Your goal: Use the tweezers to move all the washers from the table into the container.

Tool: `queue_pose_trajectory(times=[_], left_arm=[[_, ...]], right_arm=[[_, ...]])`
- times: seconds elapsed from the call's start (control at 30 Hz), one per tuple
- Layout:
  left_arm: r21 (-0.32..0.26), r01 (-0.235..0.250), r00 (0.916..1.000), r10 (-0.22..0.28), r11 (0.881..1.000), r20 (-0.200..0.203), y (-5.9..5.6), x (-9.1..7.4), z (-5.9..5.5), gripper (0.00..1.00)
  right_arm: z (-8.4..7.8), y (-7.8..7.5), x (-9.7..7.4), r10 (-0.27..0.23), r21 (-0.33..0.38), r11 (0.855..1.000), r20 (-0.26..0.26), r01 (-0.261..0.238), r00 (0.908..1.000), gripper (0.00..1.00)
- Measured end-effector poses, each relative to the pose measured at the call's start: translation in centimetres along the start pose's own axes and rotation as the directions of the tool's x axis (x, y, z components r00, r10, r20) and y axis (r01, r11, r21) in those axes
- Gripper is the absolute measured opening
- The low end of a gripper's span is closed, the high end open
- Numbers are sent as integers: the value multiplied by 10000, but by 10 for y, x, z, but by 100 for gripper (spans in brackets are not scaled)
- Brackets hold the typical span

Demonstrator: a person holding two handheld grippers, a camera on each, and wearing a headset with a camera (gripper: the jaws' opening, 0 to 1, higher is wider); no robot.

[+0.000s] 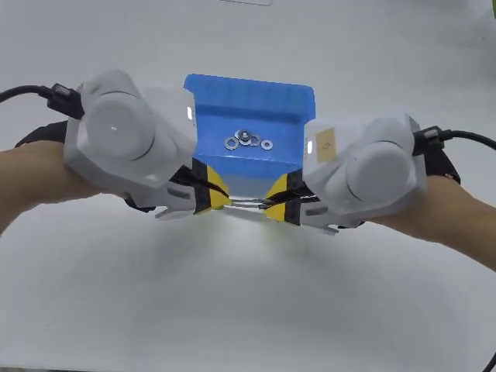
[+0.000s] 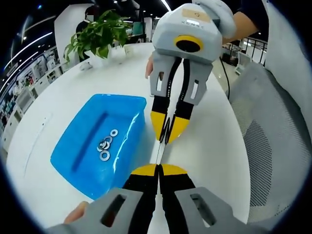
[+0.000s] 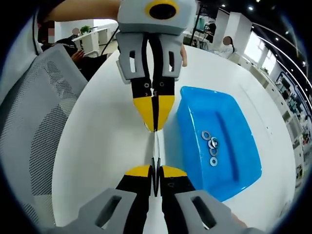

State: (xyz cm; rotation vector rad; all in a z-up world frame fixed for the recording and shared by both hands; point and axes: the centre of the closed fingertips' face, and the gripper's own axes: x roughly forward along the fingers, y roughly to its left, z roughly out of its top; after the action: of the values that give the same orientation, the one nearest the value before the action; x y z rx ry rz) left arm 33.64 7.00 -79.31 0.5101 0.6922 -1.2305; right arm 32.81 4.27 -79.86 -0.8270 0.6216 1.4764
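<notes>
A blue container (image 1: 232,97) stands on the white table just beyond my two grippers, with several metal washers (image 1: 248,140) lying in it. The grippers point at each other, tip to tip. Thin metal tweezers (image 1: 246,203) span the short gap between them. My left gripper (image 1: 211,194) is shut on one end and my right gripper (image 1: 277,206) is shut on the other. In the left gripper view the tweezers (image 2: 161,152) run from my own jaws up to the right gripper (image 2: 168,136), with the container (image 2: 83,161) and washers (image 2: 106,145) at left. In the right gripper view the tweezers (image 3: 156,146) reach the left gripper (image 3: 155,127); the container (image 3: 239,165) and washers (image 3: 211,146) lie at right.
The white table (image 1: 248,310) is bare around the container. A grey mesh chair (image 3: 44,122) stands at the table's near edge. A potted plant (image 2: 97,34) sits at the far end of the table. People sit in the background of the right gripper view.
</notes>
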Motion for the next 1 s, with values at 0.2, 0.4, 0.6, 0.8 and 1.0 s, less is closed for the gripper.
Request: queue_pose_trajectory(times=[0.2, 0.4, 0.6, 0.8, 1.0], left_arm=[[-126, -225, 9997, 224, 9997, -62, -4, -3, 0, 5], [-866, -566, 9984, 563, 9946, -54, -7, -12, -1, 5], [-1493, -997, 9950, 973, 9838, -231, -11, -23, -10, 10], [-1891, -2123, 9762, 2168, 9587, 36, -3, -49, -10, 18], [-3551, -3633, 9160, 3998, 8613, 325, -9, -73, -17, 21]], right_arm=[[-12, 0, 3, 23, 3, 10000, -271, -22, 9996, 9], [-18, 0, 3, 17, 266, 9996, -361, -7, 9993, 11], [-22, -6, 4, -267, 1014, 9944, -432, 310, 9987, 17], [-21, -6, -9, -744, 1526, 9852, -260, 775, 9969, 19], [2, -1, -62, -2048, 2498, 9522, 953, 1758, 9741, 22]])
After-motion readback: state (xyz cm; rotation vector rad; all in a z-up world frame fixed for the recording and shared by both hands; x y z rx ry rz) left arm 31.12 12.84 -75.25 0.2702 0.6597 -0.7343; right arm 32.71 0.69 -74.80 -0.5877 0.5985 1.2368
